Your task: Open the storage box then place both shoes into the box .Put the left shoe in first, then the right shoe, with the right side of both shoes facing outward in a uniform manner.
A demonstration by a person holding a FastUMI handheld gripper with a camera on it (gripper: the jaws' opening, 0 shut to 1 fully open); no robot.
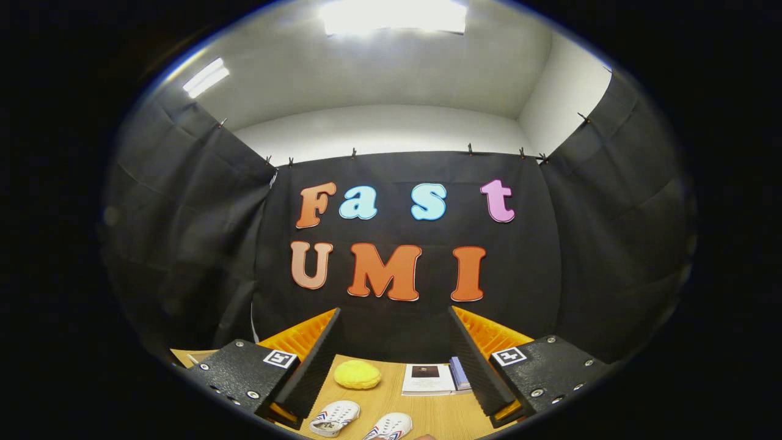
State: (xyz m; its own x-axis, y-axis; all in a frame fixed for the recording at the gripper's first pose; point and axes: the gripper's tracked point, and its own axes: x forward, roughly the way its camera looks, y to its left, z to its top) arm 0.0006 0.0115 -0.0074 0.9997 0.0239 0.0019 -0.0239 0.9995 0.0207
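Black cloth walls close the booth on 3 sides, hung by clips from a line, with a pale ceiling and 2 bright ceiling lights above them. Below, a light wooden table runs from under the gripper out to the foot of the back cloth.

The gripper is held well above the table and aimed level at the back cloth. Its 2 fingers stand wide apart, spread about as far as they seem to go, with nothing between them and nothing touching either ribbed inner face. Each finger mount carries 1 square black-and-white marker.

Through the gap between the jaws, down on the table: a flat white box or booklet with a dark picture on top lies just inside the right finger, with a bluish edge of something tucked beside it against that finger; whether this is the storage box cannot be told. A soft yellow sponge-like pad sits just inside the left finger, level with the booklet. Nearer the gripper, low in the gap, 2 small white shoes with striped sides lie side by side, apart from each other: the left-hand shoe close to the left finger, the right-hand shoe nearer the middle of the gap.
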